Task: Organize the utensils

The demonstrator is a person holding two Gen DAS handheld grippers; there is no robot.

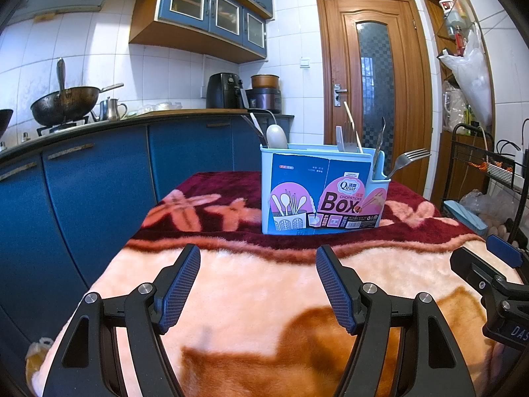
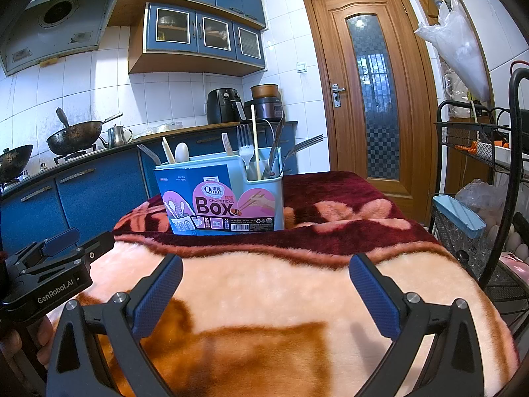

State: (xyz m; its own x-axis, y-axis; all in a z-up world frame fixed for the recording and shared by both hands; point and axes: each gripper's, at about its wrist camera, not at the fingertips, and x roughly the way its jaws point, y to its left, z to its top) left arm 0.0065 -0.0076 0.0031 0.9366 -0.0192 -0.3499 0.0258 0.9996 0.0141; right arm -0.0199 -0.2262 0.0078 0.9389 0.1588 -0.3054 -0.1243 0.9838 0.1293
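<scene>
Plush blanket, peach and dark red with a flower pattern, covers the surface. Far on it, on the dark red part, stands the light blue utensil holder with a printed card that reads "CHOPSTICKS Box". It is upright and well apart from both tools.

Inside the holder the utensils stand in separate compartments. A white spoon rises at the left end. White plastic forks and one pale chopstick are near the middle. Metal forks lean outward from the small side compartment at the right end.

Left tool hovers low over the peach part of the blanket. Its jaws stand wide apart and nothing is between them. Right tool is beside it, also spread wide and empty. A hand holds the left tool's grip at the edge of the right wrist view.
</scene>
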